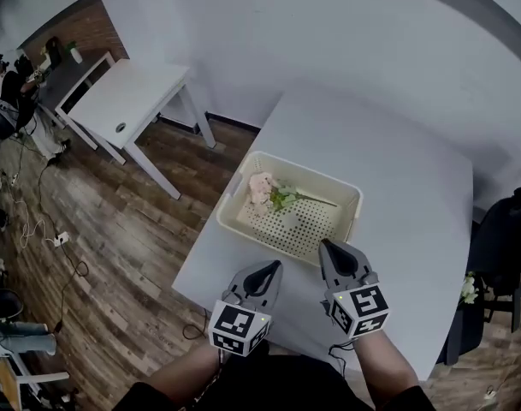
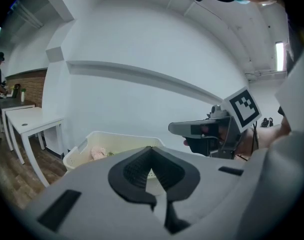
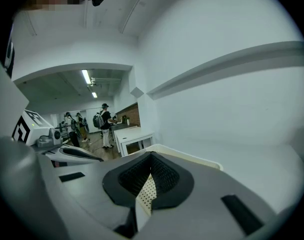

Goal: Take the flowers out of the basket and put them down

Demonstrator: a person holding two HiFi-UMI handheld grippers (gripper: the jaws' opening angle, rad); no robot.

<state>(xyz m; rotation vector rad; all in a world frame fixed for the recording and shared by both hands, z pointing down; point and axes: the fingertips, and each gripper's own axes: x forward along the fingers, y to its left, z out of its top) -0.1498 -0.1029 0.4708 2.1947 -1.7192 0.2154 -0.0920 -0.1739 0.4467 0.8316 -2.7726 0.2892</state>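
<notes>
**Operator:** Where are the flowers [image 1: 273,193]?

**Technician:** Inside the basket [image 1: 350,197], with the pink bloom toward its left wall. The basket sits at the left edge of the table [image 1: 397,187].

**Operator:** Jaw state?

**Technician:** Left gripper [image 1: 274,269]: jaws clenched, nothing between them. Right gripper [image 1: 327,247]: jaws clenched, nothing held. Both are side by side over the table's near edge, tips toward the basket's near rim.

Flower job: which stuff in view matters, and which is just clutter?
Job: flower, basket, grey table, left claw, right claw (both shut, empty).
Lying about: white side table, floor cables.
</notes>
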